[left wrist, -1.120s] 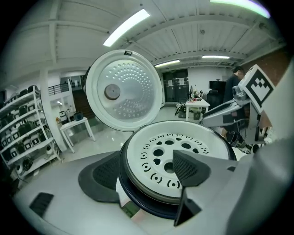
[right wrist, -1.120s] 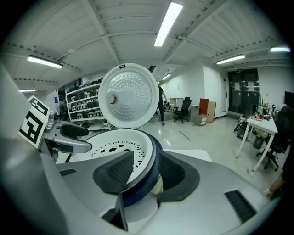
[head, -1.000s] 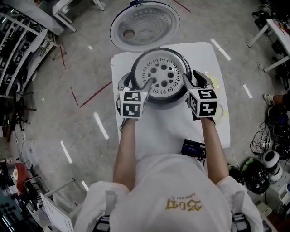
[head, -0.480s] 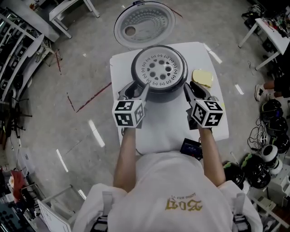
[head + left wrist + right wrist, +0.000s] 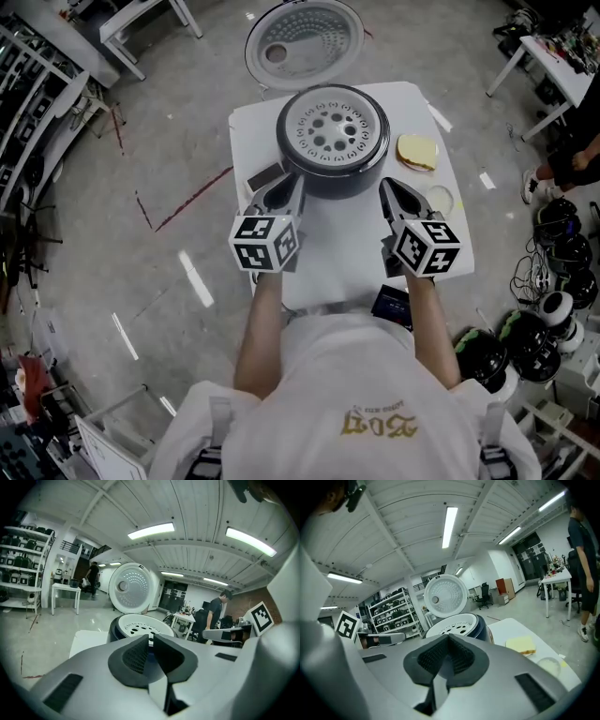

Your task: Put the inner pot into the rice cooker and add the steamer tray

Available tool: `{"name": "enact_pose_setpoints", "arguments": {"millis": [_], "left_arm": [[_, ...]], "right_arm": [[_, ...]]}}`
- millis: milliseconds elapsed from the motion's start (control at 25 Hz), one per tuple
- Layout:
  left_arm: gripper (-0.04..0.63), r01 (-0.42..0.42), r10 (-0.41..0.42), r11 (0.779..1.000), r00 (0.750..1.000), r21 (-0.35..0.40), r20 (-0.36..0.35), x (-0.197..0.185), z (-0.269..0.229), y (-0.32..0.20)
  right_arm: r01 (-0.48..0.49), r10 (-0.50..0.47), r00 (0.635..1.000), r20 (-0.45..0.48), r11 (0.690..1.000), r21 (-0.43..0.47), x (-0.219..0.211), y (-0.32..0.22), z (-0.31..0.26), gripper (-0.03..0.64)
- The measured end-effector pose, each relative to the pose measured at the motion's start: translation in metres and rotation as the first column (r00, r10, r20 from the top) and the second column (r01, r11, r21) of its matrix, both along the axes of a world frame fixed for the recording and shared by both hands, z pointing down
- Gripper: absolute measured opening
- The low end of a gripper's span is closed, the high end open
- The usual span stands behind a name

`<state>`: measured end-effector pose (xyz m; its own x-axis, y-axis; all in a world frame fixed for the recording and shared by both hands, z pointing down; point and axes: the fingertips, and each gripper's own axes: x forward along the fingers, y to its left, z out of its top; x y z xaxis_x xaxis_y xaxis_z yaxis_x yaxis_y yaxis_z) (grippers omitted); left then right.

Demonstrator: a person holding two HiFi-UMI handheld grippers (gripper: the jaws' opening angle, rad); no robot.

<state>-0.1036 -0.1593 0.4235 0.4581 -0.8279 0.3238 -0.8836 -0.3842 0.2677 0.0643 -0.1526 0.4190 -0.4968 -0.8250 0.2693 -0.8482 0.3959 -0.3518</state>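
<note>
Head view: I count one rice cooker (image 5: 330, 183) at upper centre on one white table (image 5: 328, 258). One perforated steamer tray (image 5: 333, 131) is seated in its mouth, and its one lid (image 5: 305, 42) stands open at the top edge. Right of the cooker lie one yellow pad (image 5: 416, 151) and one clear round dish (image 5: 439, 200). One dark flat piece (image 5: 265, 176) lies to its left, and one black device (image 5: 394, 305) sits at the table's lower edge. My two claws, left gripper (image 5: 293, 183) and right gripper (image 5: 386, 187), hang just below the cooker. Left gripper view: the jaws have just been closing and meet at the tips, clenched on nothing, with the tray beyond them at centre and two people behind. Right gripper view: these jaws have just closed too, pressed together and empty, with tray and cooker ahead at centre.
</note>
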Motion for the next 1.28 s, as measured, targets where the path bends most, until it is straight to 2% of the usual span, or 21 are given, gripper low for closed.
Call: {"name": "enact_pose_setpoints", "arguments": {"millis": [160, 1280], "left_arm": [[0.017, -0.002, 0.002, 1.0, 1.0, -0.003, 0.0, -0.001, 0.002, 0.005], [0.017, -0.022, 0.021, 0.999, 0.999, -0.044, -0.026, -0.002, 0.013, 0.004]], "right_arm": [[-0.012, 0.012, 1.0, -0.002, 1.0, 0.004, 0.002, 0.004, -0.001, 0.011], [-0.01, 0.01, 1.0, -0.006, 1.0, -0.019, 0.002, 0.002, 0.004, 0.011]]}}
